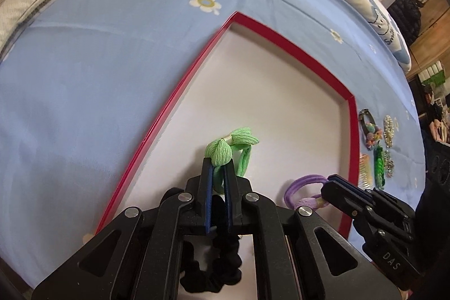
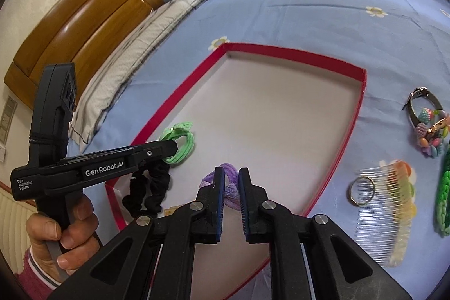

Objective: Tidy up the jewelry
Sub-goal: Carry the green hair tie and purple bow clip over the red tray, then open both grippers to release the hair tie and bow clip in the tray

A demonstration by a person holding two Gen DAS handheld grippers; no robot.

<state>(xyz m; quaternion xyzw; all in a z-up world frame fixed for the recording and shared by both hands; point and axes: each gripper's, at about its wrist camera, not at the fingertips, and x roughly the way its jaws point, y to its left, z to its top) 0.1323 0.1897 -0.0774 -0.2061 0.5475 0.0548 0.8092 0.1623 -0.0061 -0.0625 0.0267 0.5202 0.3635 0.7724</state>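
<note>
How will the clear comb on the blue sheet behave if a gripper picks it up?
The clear comb looks like thin hard plastic, so it probably stays stiff and weighs little. Its smooth, glossy spine may slip between the pads. The fine teeth seem thin and could bend or snap if squeezed. It lies flat on the soft blue sheet, so getting under it may be awkward.

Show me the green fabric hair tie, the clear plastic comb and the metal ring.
Green fabric hair tie (image 1: 225,151): left wrist view, knotted bow.
Clear plastic comb (image 2: 377,218): right wrist view, teeth.
Metal ring (image 2: 352,191): right wrist view, left rim.
</note>
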